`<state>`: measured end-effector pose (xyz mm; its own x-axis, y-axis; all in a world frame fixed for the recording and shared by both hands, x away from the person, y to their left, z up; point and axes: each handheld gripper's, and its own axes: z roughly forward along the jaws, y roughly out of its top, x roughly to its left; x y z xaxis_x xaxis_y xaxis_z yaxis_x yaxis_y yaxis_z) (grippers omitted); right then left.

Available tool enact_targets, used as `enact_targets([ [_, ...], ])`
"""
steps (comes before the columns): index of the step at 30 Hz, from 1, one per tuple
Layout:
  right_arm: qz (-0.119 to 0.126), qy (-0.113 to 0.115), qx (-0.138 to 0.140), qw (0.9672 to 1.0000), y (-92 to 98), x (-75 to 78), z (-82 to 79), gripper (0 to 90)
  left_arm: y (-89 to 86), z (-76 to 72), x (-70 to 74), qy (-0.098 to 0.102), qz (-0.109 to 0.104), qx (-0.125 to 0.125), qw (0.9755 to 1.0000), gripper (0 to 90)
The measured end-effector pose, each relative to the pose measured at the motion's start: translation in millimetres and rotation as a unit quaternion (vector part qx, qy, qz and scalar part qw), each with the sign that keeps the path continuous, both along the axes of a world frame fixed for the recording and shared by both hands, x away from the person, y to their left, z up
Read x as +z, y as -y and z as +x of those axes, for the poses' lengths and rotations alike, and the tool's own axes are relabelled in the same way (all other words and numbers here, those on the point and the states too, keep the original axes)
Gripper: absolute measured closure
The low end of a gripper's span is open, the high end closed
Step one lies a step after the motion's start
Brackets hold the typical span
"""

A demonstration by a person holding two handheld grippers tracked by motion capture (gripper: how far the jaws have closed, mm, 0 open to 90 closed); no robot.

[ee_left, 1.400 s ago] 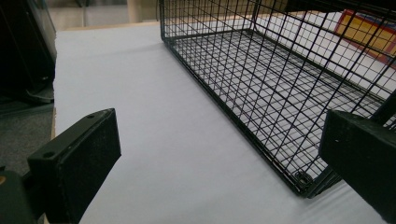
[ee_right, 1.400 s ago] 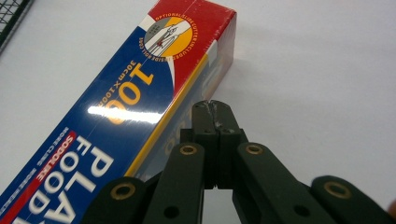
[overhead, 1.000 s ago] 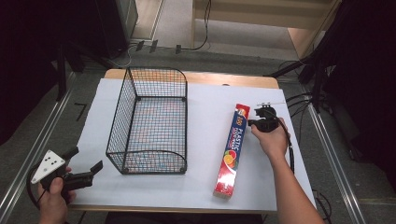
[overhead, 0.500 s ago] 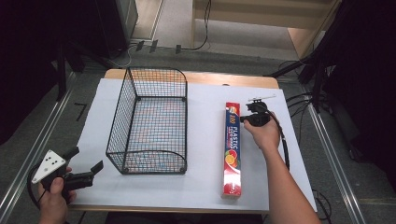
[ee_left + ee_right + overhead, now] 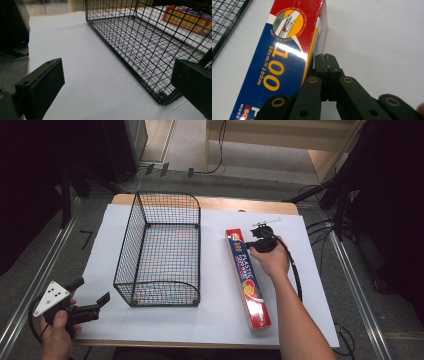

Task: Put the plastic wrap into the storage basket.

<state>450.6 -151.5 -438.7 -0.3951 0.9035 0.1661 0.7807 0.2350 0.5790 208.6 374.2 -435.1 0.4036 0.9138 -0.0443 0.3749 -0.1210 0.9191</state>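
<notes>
A long red and blue box of plastic wrap lies flat on the white table cover, right of a black wire basket. My right gripper is shut, and its closed tips rest against the right side of the box near its far end. The right gripper view has the shut jaws touching the box's edge. At the table's near left corner my left gripper is held open with nothing in it. Its wide-apart jaws face the basket's near corner, with the box beyond the mesh.
The white cover spans most of the wooden table. A cable trails from the right gripper along the forearm. Metal rails run beside the table on both sides, and dark equipment stands at the far left and right.
My right gripper has moved left with its tips against the box. The box's far end has swung left and its near end right. The left gripper has stayed put.
</notes>
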Motion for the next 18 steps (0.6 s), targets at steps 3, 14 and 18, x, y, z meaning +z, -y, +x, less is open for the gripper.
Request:
enact_targets([
  [3, -0.005, 0.0, 0.018, 0.9998, -5.7, -0.4, 0.5, 90.0, 0.8, 0.0, 0.0, 0.001, 0.0, -0.002, 1.0, 0.0],
  [14, -0.005, 0.0, 0.067, 0.9978, -23.2, 0.0, 0.0, 90.0, 1.5, 0.4, -0.5, 0.0, -0.001, -0.001, 1.0, 0.0],
  [18, -0.006, -0.001, 0.075, 0.9971, -28.5, 1.1, -0.2, 90.0, 0.8, 0.2, -0.5, 0.0, -0.001, -0.001, 1.0, 0.0],
])
